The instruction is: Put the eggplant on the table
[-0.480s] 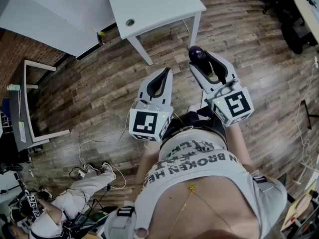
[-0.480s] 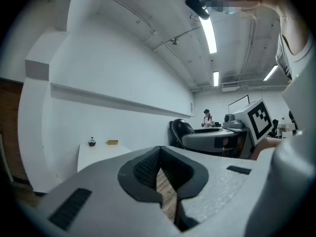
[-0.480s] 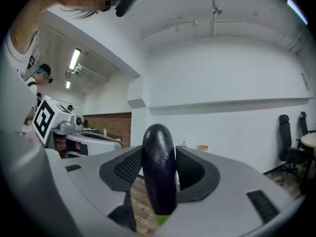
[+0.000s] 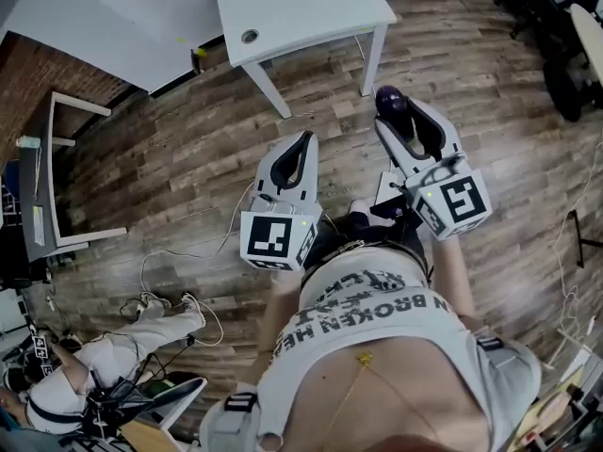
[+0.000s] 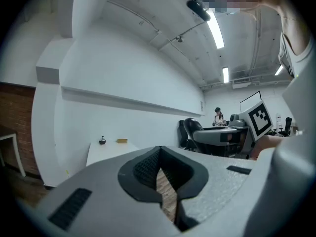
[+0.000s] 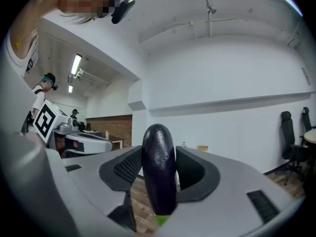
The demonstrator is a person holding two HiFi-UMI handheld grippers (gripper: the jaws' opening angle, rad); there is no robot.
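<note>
A dark purple eggplant (image 6: 158, 177) stands upright between the jaws of my right gripper (image 6: 159, 154), green stem end down; the jaws are shut on it. In the head view the eggplant (image 4: 389, 99) pokes out at the tip of the right gripper (image 4: 403, 113), over wooden floor just short of the white table (image 4: 311, 3). My left gripper (image 4: 303, 147) is held level beside it, to the left; its jaws meet at the tips with nothing between them (image 5: 159, 154). The white table (image 5: 106, 152) lies ahead of both grippers.
A small dark object (image 5: 102, 140) and a yellow box (image 5: 122, 141) sit on the table's far side. A person (image 4: 85, 384) sits on the floor at lower left among cables (image 4: 160, 304). A white frame stand (image 4: 66, 168) is at left, office chairs (image 4: 556, 55) at upper right.
Both grippers keep nearly the same place; the right one with the eggplant has drifted slightly right. The person on the floor has shifted left.
</note>
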